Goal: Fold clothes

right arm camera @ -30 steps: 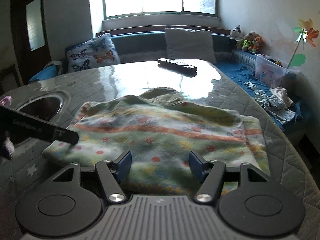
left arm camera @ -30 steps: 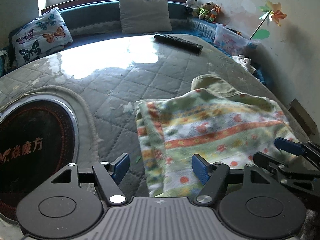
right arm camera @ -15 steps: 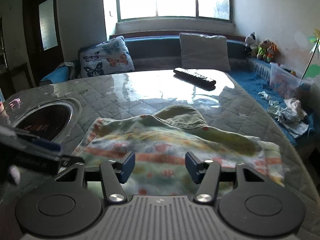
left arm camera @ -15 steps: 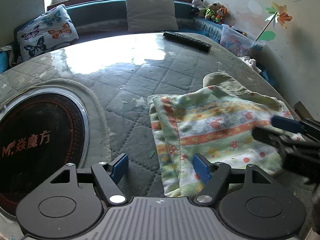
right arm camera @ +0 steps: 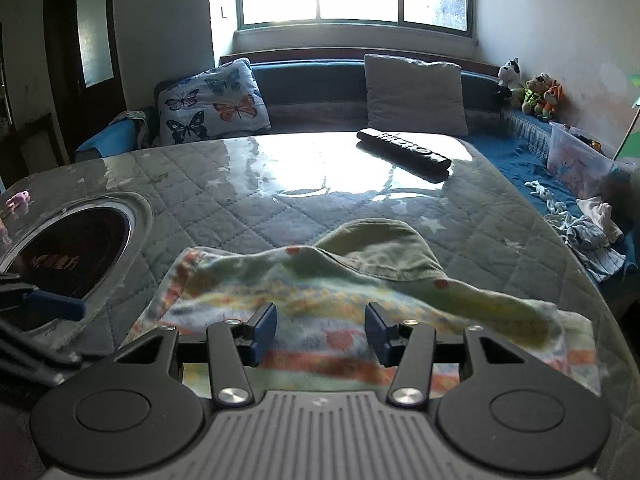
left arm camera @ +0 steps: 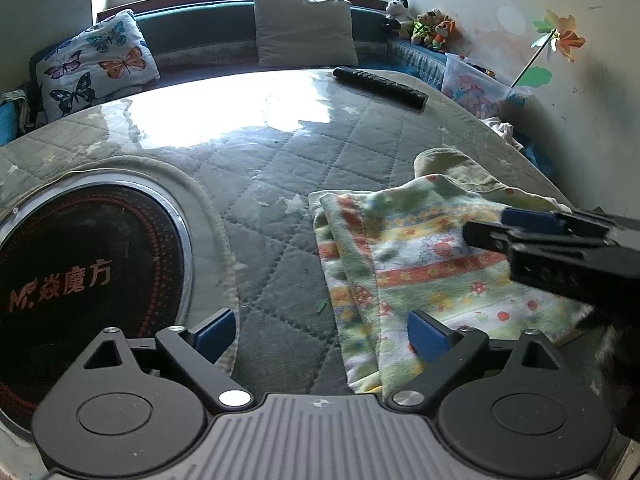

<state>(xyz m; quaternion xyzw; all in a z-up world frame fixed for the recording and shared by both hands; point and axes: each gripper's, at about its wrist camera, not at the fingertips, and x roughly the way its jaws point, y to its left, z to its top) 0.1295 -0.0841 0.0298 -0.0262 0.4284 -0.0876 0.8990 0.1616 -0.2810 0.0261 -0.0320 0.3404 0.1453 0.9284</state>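
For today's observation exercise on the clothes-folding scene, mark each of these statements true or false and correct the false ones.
1. The patterned cloth lies on the quilted table. True.
2. The left tool is clamped on the cloth. False: its jaws stand wide apart, having just opened further, with the cloth's left edge between them but not pinched.
3. A black remote control lies at the far side of the table. True.
4. The butterfly cushion rests on the table. False: it is on the bench behind it.
5. The right tool holds the remote. False: its jaws, which have just been closing, are open over the cloth.
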